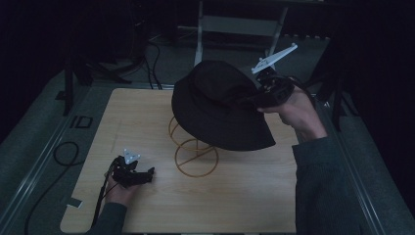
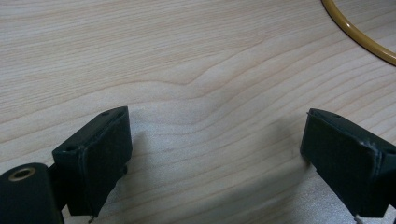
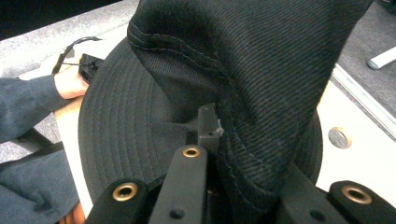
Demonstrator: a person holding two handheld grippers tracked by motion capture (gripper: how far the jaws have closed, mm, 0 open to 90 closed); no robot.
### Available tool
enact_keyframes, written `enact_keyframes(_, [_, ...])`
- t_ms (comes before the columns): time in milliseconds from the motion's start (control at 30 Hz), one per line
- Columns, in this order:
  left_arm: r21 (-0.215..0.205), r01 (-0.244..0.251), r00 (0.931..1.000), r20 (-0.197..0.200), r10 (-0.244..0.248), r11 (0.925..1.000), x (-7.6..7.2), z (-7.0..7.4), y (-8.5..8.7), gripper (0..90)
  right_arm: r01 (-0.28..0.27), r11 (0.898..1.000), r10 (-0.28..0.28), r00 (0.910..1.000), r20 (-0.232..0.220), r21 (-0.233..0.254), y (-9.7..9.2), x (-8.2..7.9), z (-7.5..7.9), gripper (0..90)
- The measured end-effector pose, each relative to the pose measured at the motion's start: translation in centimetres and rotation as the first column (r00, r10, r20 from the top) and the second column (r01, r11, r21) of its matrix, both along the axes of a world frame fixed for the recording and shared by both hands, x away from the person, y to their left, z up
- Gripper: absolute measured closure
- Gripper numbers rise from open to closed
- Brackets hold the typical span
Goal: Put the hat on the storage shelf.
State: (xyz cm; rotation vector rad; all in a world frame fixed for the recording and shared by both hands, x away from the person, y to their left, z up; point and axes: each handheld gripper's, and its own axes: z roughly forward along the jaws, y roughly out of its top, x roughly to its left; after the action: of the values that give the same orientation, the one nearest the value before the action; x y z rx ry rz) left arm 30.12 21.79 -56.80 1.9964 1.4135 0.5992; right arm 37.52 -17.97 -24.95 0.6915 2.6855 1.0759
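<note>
While the black bucket hat (image 1: 220, 105) hangs in the upper middle of the high view, above the far half of the table, you have it pinched at its right side, where crown meets brim, with your right gripper (image 1: 262, 95); in the right gripper view the jaws are clamped tight on a fold of the dark twill (image 3: 243, 93), the stitched brim (image 3: 121, 135) spreading out to the left of the frame. The hat sits tilted, its brim dipping toward the lower right of the high view, and it covers the top of the yellow wire stand (image 1: 195, 154), whose round base ring lies on the wood just below the hat, at the middle of the frame. Whether the hat rests on the stand or hangs just over it, the pictures do not let you tell. Your left gripper (image 1: 134, 174) lies low at the lower left of the high view, well apart from the hat, and in the left gripper view its jaws stand wide apart with nothing between them but bare wooden table (image 2: 196, 60), a curve of the stand's ring (image 2: 355, 35) showing at the upper right corner.
</note>
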Motion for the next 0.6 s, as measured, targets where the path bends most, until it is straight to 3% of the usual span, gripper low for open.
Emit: enact_keyframes(600, [-0.001,0.000,1.0000,0.000,0.000,1.0000,0.0,0.0,0.0,9.4,-0.046,0.999,0.046,0.9986,-0.026,-0.020,2.8,0.3,-1.4,87.5])
